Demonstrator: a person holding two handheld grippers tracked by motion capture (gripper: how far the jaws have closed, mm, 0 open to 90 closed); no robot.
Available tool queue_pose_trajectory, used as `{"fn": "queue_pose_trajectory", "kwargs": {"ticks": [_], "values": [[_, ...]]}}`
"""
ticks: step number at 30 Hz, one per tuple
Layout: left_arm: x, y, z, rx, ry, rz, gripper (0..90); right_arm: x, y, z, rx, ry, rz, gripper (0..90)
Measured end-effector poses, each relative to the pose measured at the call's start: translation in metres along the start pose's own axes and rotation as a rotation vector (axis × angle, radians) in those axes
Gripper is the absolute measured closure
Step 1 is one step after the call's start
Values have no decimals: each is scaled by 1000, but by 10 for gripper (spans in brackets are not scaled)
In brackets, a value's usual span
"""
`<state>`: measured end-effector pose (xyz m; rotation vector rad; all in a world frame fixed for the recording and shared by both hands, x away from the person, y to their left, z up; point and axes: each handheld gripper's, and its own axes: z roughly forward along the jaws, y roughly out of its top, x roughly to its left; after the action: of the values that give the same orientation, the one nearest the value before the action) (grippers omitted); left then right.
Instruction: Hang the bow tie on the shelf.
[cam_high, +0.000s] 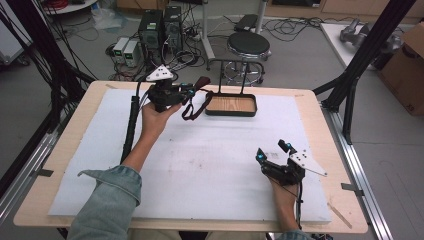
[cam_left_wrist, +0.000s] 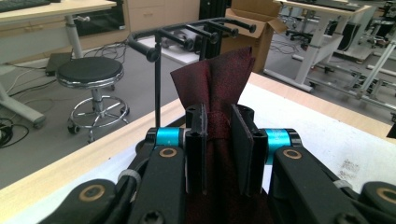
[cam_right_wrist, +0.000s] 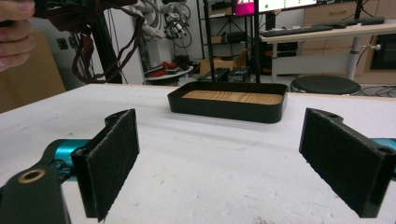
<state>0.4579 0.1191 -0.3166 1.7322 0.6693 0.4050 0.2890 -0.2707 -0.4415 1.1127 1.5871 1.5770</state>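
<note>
Holding a dark red tie (cam_left_wrist: 219, 79), my left gripper (cam_high: 187, 91) has its jaws pinched tight on the cloth, up off the tabletop (cam_high: 65, 145) near the far edge. From above, the tie hangs in loops (cam_high: 196, 107) just left of the black tray (cam_high: 231, 113), whose wooden floor lies bare. A rack (cam_high: 231, 62) of black pegs rises from the tray's far side, close to the tabletop's back edge, so there is little room behind it.

My right gripper (cam_high: 272, 152) rests low on the white mat (cam_high: 210, 160) near the right front corner, jaws spread wide with nothing between them. A broad stretch of bare mat lies between the two grippers.

The left gripper view brings out the pegs (cam_left_wrist: 187, 37) standing just beyond the tie's flared end, and the cloth's fine weave. The right gripper view looks level across the mat to the tray's front wall (cam_right_wrist: 224, 112), with the tie (cam_right_wrist: 93, 28) dangling at upper left beside a hand (cam_right_wrist: 14, 32).
</note>
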Motion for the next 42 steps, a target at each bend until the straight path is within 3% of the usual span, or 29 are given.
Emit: {"fn": "queue_pose_trajectory", "kwargs": {"ticks": [13,27,36,42], "values": [[9,15,4,-19,-16,20,759,0,0,0,-2,0,1,113],[25,34,17,1,-12,-1,759,0,0,0,-2,1,4,113],[30,38,26,4,-7,0,759,0,0,0,1,2,7,113],[35,42,31,5,5,-22,758,-1,0,0,3,3,8,113]]}}
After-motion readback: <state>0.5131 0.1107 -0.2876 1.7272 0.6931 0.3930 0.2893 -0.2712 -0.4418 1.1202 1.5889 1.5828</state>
